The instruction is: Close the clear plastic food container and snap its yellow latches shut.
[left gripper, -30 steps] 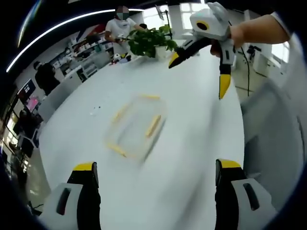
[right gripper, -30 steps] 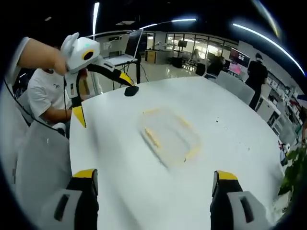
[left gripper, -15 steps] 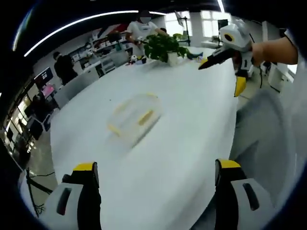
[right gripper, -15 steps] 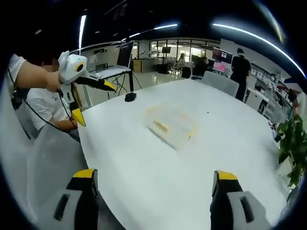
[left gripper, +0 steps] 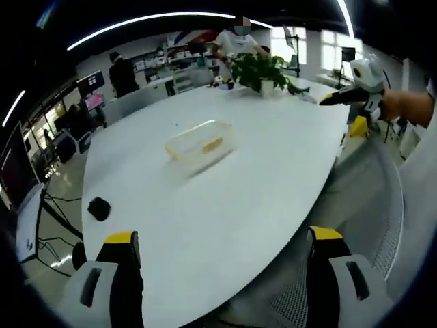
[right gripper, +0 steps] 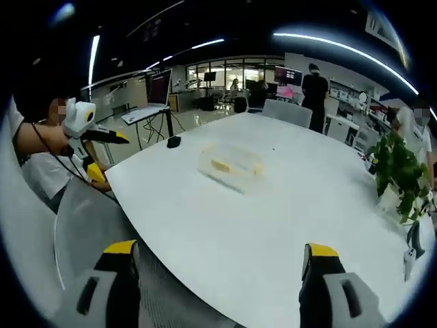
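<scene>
Closed clear container (left gripper: 201, 143) on table (left gripper: 259, 191)

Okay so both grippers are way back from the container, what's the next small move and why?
Probably bring both open grippers forward to the clear container. It sits alone mid-table, and the left gripper and right gripper hold nothing, off the white table edge.

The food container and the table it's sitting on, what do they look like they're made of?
The clear food container with yellow latches looks like transparent plastic: the table shows through its walls. The white oval table has a smooth, slightly glossy top, probably laminate, though the look leaves that open.
</scene>
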`<state>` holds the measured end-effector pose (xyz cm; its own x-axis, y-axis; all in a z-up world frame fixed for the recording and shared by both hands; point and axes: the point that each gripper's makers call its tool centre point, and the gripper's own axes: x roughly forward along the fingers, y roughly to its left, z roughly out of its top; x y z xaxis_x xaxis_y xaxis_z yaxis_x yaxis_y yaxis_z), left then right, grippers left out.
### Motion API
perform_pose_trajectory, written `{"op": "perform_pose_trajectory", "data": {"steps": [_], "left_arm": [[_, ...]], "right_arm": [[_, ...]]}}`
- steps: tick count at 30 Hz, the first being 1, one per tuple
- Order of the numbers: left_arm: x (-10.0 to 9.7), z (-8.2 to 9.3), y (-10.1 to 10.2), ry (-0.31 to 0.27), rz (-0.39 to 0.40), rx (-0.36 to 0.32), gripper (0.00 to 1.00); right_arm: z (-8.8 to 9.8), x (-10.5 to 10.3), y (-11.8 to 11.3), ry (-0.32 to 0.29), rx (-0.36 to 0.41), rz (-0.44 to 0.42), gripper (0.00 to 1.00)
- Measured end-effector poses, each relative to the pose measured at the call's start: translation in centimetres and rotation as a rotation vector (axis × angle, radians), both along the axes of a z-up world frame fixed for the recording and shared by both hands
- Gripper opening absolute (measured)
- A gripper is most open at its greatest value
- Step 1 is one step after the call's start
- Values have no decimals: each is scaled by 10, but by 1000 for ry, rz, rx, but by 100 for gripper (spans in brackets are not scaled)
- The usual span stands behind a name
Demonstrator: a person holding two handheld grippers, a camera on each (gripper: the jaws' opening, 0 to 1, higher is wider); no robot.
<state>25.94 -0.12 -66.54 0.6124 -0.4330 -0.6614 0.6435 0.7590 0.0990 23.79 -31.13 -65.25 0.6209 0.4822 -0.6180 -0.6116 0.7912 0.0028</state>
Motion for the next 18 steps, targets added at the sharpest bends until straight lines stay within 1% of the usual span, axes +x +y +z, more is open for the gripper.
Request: {"op": "perform_pose_trajectory", "data": {"steps": [1,2,3,4,5,7,12,13,14,16,18], "left_arm": [[-4,0,2,6,12,-7,99],[-8,1,2,23,33,-30,98],[-10,3,0,22,38,-56,99],[-13,5,1,23,39,-58,99],[-14,4,2,26,42,-51,99],[-14,4,4,26,54,-54,99],[-13,4,4,21,68,-62,99],[-14,4,2,23,60,-68,99],[-14,3,1,20,57,-63,99],[-14,3,2,19,59,-53,99],[-13,6,3,17,79,-77,99]], "right_arm": [[-1,-3,-5,2,-2,-16,99],[0,-4,-7,-4,7,-26,99],[-1,-5,-10,-13,22,-40,99],[-5,-7,-14,11,35,-64,99],[-7,-9,-15,23,40,-69,99],[-6,-11,-17,18,46,-73,99],[7,-8,-10,0,61,-72,99],[10,-8,-5,-1,79,-70,99],[11,-7,-3,0,92,-69,99],[10,-7,2,1,90,-65,99],[10,-8,4,-2,79,-58,99]]}}
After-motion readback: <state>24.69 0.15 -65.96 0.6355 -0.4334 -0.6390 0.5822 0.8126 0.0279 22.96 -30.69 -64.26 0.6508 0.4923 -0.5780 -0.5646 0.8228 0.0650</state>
